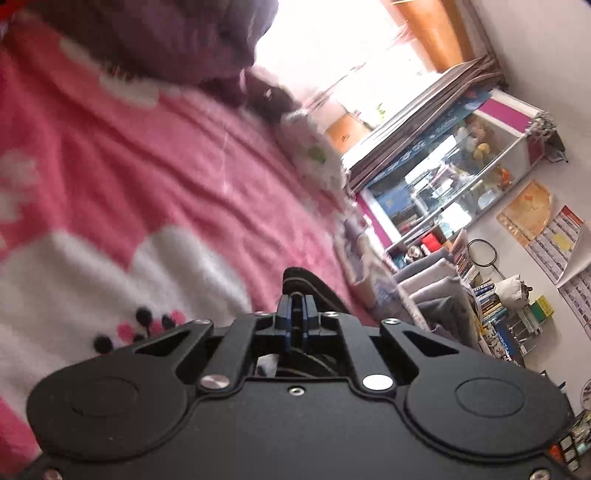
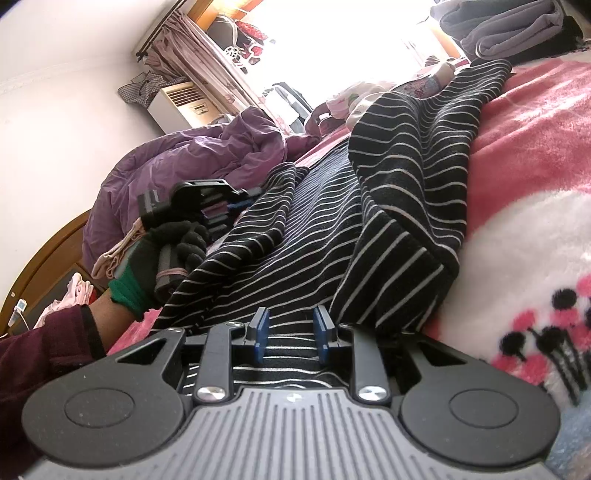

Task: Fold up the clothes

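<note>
A: What was the left gripper (image 1: 295, 306) doing?

B: Its blue fingers (image 1: 283, 314) were pressed together with a strip of dark cloth (image 1: 314, 286) pinched between them. In its own view that cloth curled up toward twelve o'clock just past the fingertips, over the pink and white blanket (image 1: 166, 173).

A: And from the other camera?

B: The left gripper (image 2: 236, 201) showed at about nine o'clock, held by a black-gloved hand (image 2: 162, 254) at the edge of the black striped garment (image 2: 399, 192).

A: Where did that garment lie?

B: Rumpled on the blanket (image 2: 524, 155), running from the frame's centre up toward one o'clock, with raised folds on either side.

A: The right gripper (image 2: 290, 334)?

B: Its fingers (image 2: 260, 332) stood apart, low over the striped cloth, gripping nothing.

A: Anything behind?

B: A purple duvet (image 2: 177, 162) at ten o'clock and folded grey clothes (image 2: 513, 29) at one o'clock.
</note>
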`<state>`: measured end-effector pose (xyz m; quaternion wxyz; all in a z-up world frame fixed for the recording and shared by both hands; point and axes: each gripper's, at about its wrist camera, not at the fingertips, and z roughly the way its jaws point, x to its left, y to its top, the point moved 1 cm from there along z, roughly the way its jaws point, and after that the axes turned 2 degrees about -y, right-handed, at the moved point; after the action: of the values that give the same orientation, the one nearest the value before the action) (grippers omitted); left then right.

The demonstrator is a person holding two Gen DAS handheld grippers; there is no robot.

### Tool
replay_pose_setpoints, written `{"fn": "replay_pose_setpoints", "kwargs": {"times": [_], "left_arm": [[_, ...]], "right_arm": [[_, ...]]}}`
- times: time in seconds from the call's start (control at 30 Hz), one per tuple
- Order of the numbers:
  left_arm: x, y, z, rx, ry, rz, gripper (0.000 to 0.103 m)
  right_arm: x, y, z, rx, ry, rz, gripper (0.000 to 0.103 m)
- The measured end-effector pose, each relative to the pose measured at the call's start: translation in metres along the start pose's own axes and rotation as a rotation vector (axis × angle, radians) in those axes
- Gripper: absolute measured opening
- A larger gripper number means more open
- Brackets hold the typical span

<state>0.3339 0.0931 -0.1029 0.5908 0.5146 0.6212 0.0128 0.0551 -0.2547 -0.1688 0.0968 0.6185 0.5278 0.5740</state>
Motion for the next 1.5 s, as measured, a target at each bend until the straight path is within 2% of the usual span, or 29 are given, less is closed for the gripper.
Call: {"fn": "replay_pose_setpoints", "kwargs": {"times": [0.2, 0.5, 0.63, 1.03, 1.3, 1.4, 1.43, 1.5], "left_arm": [[-0.033, 0.012, -0.043, -0.114, 0.035, 0.127, 0.002], [-0.035, 0.018, -0.118, -0.258, 0.194, 0.233, 0.002], [-0.016, 0.021, -0.15, -0.283, 0.274, 0.24, 0.002], [0.045, 0.021, -0.216, -0.332, 0.405, 0.13, 0.002], [0.088, 0.022, -0.232, -0.272, 0.544, 0.03, 0.002], [0.117, 0.017, -0.22, -0.128, 0.638, -0.044, 0.005], [0.122, 0.016, -0.22, -0.114, 0.637, -0.068, 0.008], [0.123, 0.017, -0.227, -0.144, 0.582, -0.112, 0.023]], "right_arm": [[-0.001, -0.001, 0.0, -0.003, 0.001, -0.009, 0.027], [0.0, -0.002, 0.0, -0.009, 0.001, -0.019, 0.027], [0.001, -0.003, -0.001, -0.011, -0.003, -0.024, 0.027], [0.017, -0.001, 0.0, 0.018, -0.064, -0.07, 0.027], [0.041, 0.001, 0.003, 0.067, -0.174, -0.172, 0.029], [0.059, 0.001, 0.005, 0.096, -0.242, -0.251, 0.03], [0.067, 0.001, 0.005, 0.107, -0.271, -0.286, 0.032], [0.084, 0.0, 0.003, 0.124, -0.322, -0.362, 0.041]]}}
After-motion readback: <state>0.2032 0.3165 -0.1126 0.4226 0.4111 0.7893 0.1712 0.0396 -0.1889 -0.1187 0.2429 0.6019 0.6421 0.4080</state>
